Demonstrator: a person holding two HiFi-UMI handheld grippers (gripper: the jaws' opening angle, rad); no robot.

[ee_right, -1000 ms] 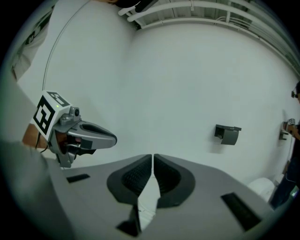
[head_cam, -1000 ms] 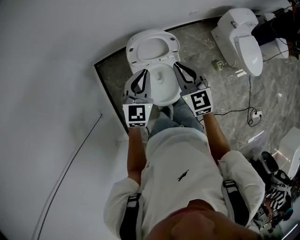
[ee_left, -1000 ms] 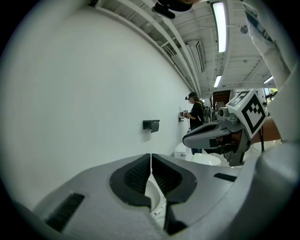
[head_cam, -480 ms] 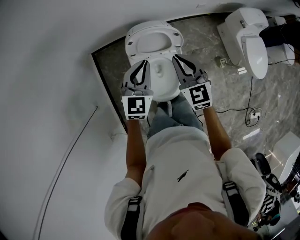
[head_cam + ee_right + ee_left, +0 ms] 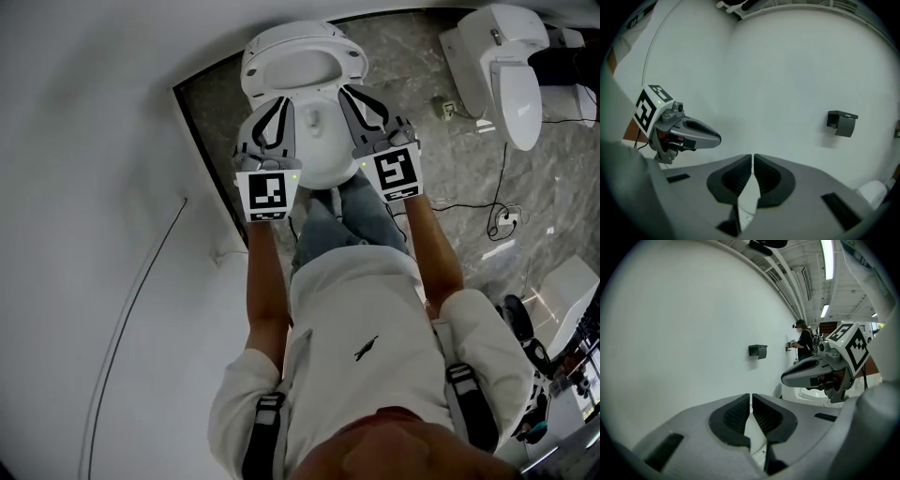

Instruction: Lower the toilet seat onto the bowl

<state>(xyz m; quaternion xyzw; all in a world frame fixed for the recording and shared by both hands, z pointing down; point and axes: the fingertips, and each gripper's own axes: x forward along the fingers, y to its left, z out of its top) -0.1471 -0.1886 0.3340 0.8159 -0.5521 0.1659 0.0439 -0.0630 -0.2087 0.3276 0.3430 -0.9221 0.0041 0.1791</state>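
Note:
In the head view a white toilet stands against the wall, its seat (image 5: 302,67) raised upright over the bowl (image 5: 319,150). My left gripper (image 5: 278,101) hovers over the bowl's left rim, shut with nothing in it. My right gripper (image 5: 349,92) hovers over the right rim, also shut and empty. Neither touches the seat. In the left gripper view the jaws meet at the left gripper's tip (image 5: 751,397), facing the white wall, with the right gripper (image 5: 820,372) beside it. The right gripper view shows the right gripper's closed tips (image 5: 753,158) and the left gripper (image 5: 686,133).
A second white toilet (image 5: 506,66) stands on the marble floor at the upper right, with cables (image 5: 497,220) trailing near it. A black holder (image 5: 758,350) hangs on the wall. Another person (image 5: 805,341) stands far along the wall. Gear clutters the lower right corner (image 5: 553,366).
Both grippers have moved forward a little toward the raised seat, and the toilet sits higher in the head view. The jaws stay shut.

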